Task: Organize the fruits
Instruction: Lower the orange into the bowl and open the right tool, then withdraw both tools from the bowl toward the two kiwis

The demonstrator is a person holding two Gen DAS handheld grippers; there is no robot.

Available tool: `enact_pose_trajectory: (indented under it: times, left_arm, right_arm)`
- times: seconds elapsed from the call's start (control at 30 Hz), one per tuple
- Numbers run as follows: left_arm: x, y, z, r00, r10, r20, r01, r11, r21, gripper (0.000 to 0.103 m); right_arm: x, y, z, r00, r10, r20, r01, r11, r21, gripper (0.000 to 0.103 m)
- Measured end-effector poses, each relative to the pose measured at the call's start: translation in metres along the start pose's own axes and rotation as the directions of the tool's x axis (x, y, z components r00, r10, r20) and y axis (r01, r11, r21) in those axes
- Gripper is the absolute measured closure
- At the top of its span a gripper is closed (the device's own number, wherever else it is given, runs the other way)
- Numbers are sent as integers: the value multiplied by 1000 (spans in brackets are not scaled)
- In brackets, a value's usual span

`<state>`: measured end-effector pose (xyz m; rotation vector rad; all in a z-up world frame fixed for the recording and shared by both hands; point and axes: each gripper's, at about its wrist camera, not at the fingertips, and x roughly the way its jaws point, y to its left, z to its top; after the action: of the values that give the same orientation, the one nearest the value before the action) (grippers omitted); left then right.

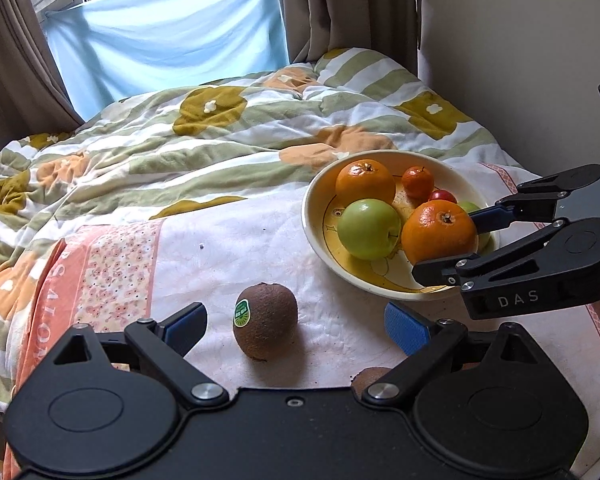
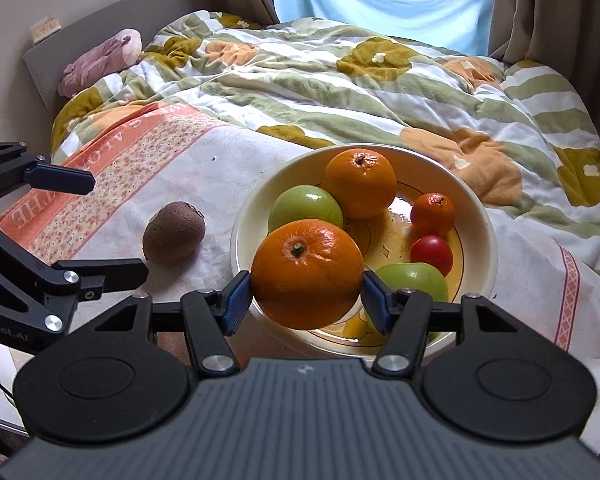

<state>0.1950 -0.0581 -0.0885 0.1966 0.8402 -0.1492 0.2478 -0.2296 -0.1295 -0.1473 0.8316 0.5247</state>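
A cream bowl (image 2: 489, 236) with a yellow centre stands on a white cloth on the bed. In it lie an orange (image 2: 361, 183), two green apples (image 2: 305, 207), a small tangerine (image 2: 433, 213) and a red tomato (image 2: 431, 253). My right gripper (image 2: 306, 305) is shut on a second orange (image 2: 307, 272), held just above the bowl's near side. In the left wrist view that orange (image 1: 438, 231) sits between the right gripper's (image 1: 448, 245) pads. A brown kiwi (image 1: 265, 326) with a green sticker lies left of the bowl (image 1: 315, 216). My left gripper (image 1: 296, 329) stands open around it without touching.
A flowered quilt (image 1: 204, 148) covers the bed behind the cloth (image 1: 236, 248). A pink plush toy (image 2: 100, 60) lies by the headboard. Curtains and a window with a blue sheet are beyond. A brown rounded thing (image 1: 371, 377) shows partly under my left gripper's body.
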Motion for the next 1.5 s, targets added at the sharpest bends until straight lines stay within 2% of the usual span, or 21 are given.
enact_pose_trajectory:
  times: [0.1, 0.13, 0.17, 0.2, 0.3, 0.57, 0.7, 0.97, 1.2, 1.5]
  left_arm:
    - [0, 4, -3, 1000, 10, -4, -10, 1000, -8, 5]
    - [-1, 5, -3, 1000, 11, -6, -11, 1000, -11, 5]
    - [-1, 7, -4, 1000, 13, -7, -13, 1000, -14, 5]
    - [-2, 8, -5, 1000, 14, -7, -14, 1000, -17, 5]
    - [-5, 9, -7, 1000, 14, -4, -14, 1000, -27, 5]
    - [-21, 9, -12, 1000, 7, 27, -5, 999, -47, 5]
    - [-34, 4, -13, 999, -19, 51, 22, 998, -55, 5]
    - [-64, -19, -18, 991, -76, 109, 78, 997, -19, 5]
    - [-103, -33, -23, 976, -118, 181, 120, 993, 2, 5]
    - [-135, -4, -30, 966, -99, 240, 100, 995, 9, 5]
  right_arm:
    - [4, 4, -3, 1000, -13, 7, 13, 999, -31, 27]
    - [4, 6, -3, 1000, -13, 17, 13, 999, -37, 20]
    - [2, 7, -4, 999, -17, 31, 18, 999, -39, 5]
    - [-1, 8, -4, 998, -26, 50, 28, 999, -38, 0]
    - [-8, 8, -5, 995, -33, 91, 37, 998, -43, 0]
    - [-30, 7, -6, 989, -88, 122, 92, 995, -31, 0]
    - [-48, 9, -9, 985, -112, 131, 114, 993, -12, 0]
    - [-91, 13, -20, 976, -161, 148, 149, 985, 89, 0]
    - [-130, 23, -28, 971, -187, 151, 163, 974, 159, 0]
    - [-167, 47, -33, 961, -235, 148, 194, 950, 246, 0]
